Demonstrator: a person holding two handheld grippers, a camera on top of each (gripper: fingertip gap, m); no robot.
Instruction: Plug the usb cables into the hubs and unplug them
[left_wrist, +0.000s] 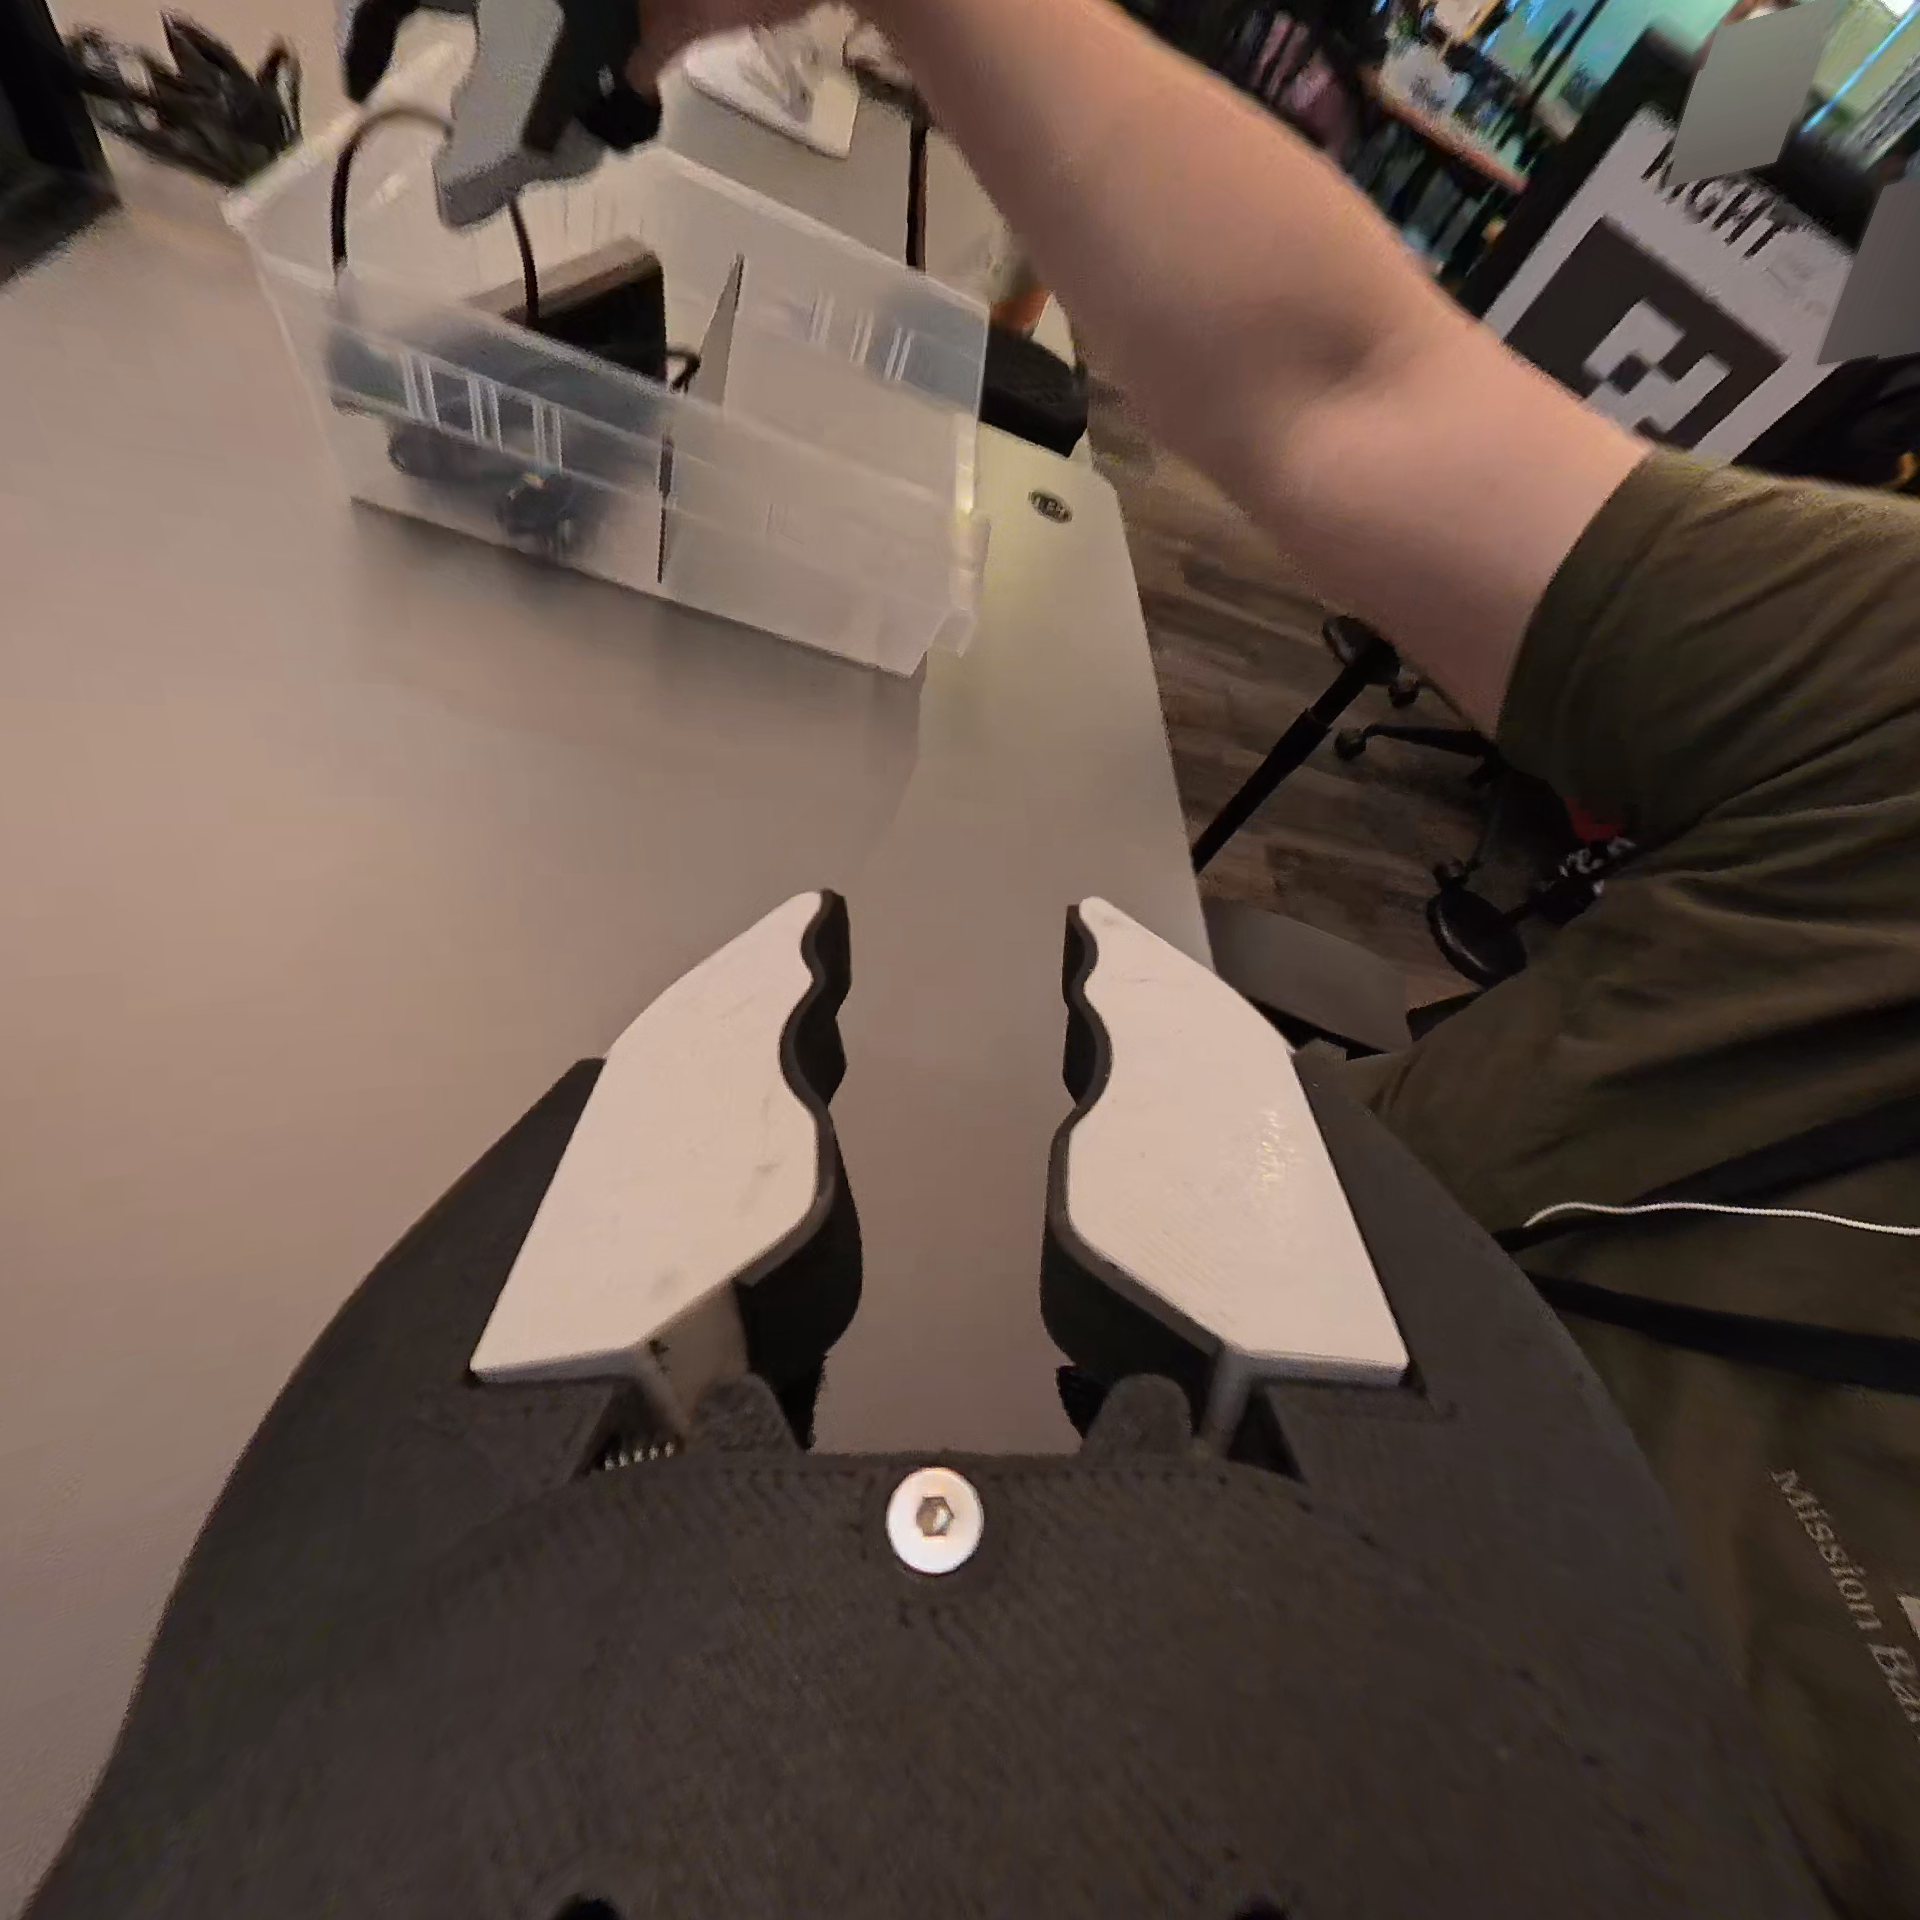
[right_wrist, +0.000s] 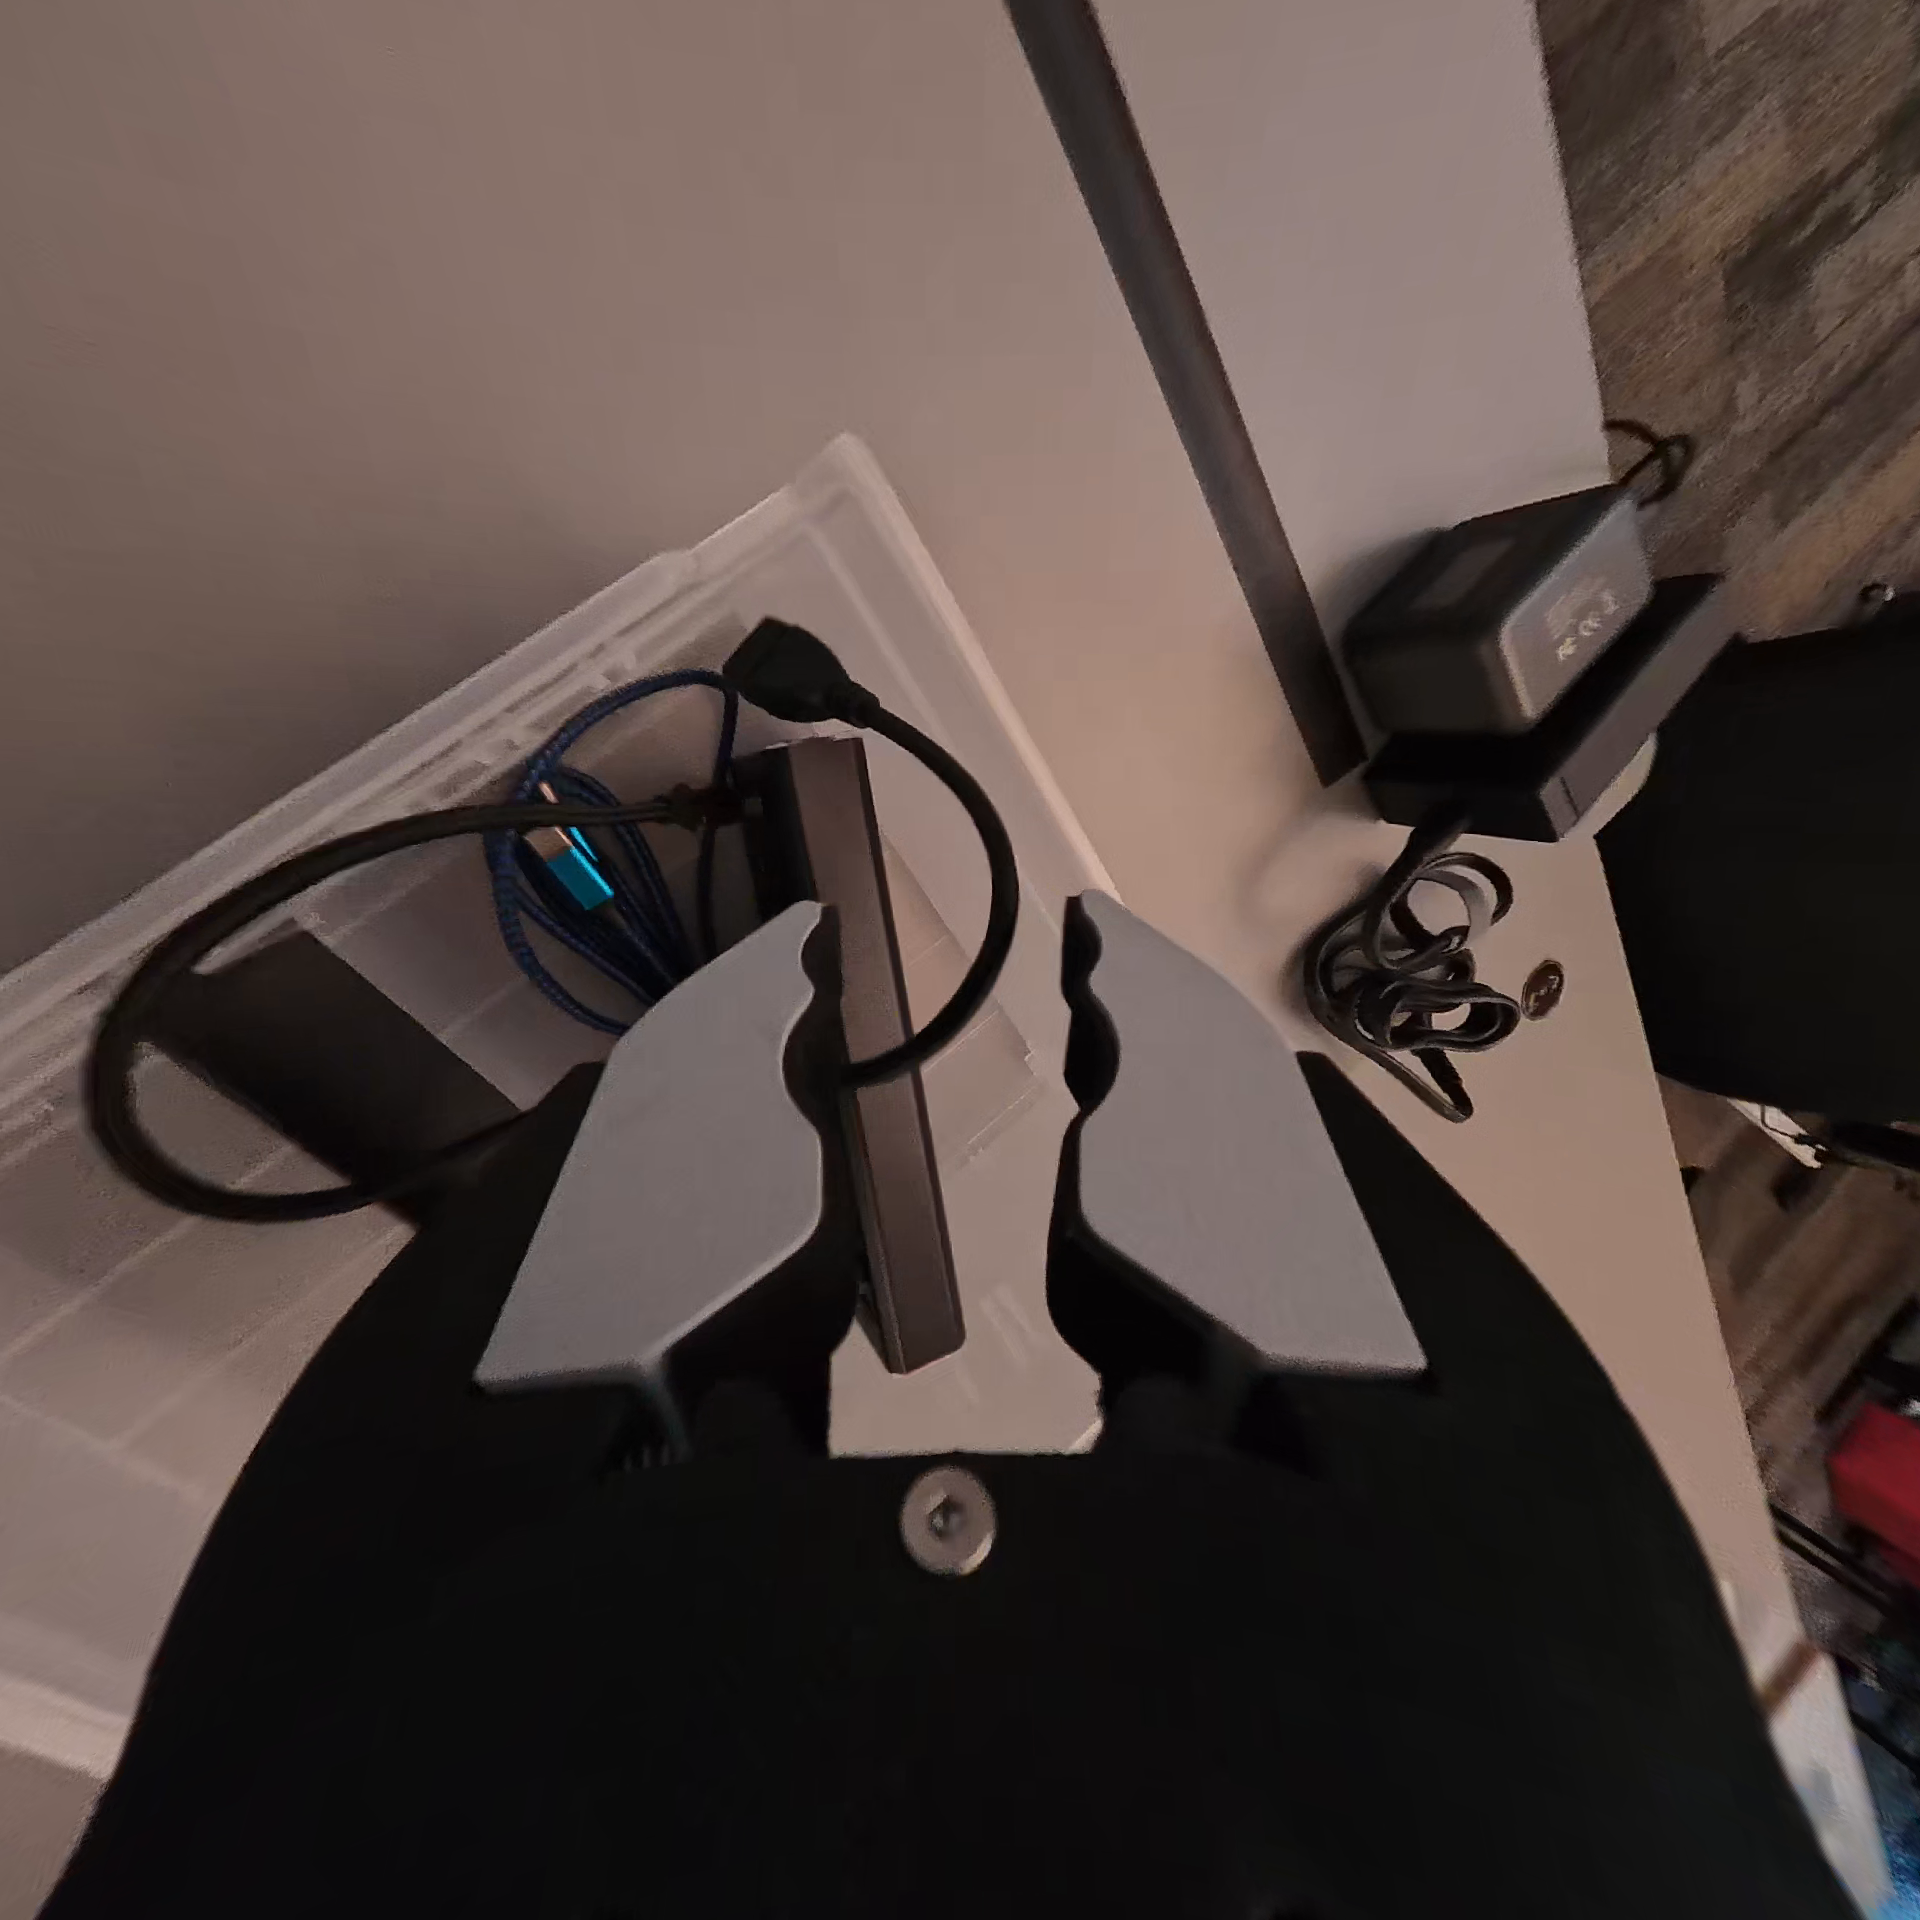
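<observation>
Our left gripper (left_wrist: 956, 935) hovers low over the pale table (left_wrist: 364, 831) with its jaws spread wide and nothing between them. Well ahead of it and a little to its left stands the clear plastic bin (left_wrist: 831, 499), its contents smeared by blur.

Our right gripper (right_wrist: 945, 935) hangs above that bin (right_wrist: 810, 499), jaws likewise parted. The grey hub (right_wrist: 883, 1091) stands on end between them, close against the left finger (right_wrist: 686, 1164); whether the finger touches it we cannot tell, and the right finger is clear of it. A black cable (right_wrist: 966, 831) loops from the hub's far end round ahead of the fingertips. A blue braided cable (right_wrist: 561, 883) with a bright blue plug lies coiled ahead and left, inside the bin. Ahead and right, on the table, sit a dark power brick (right_wrist: 1507, 623) and a bundle of black cord (right_wrist: 1413, 977).
</observation>
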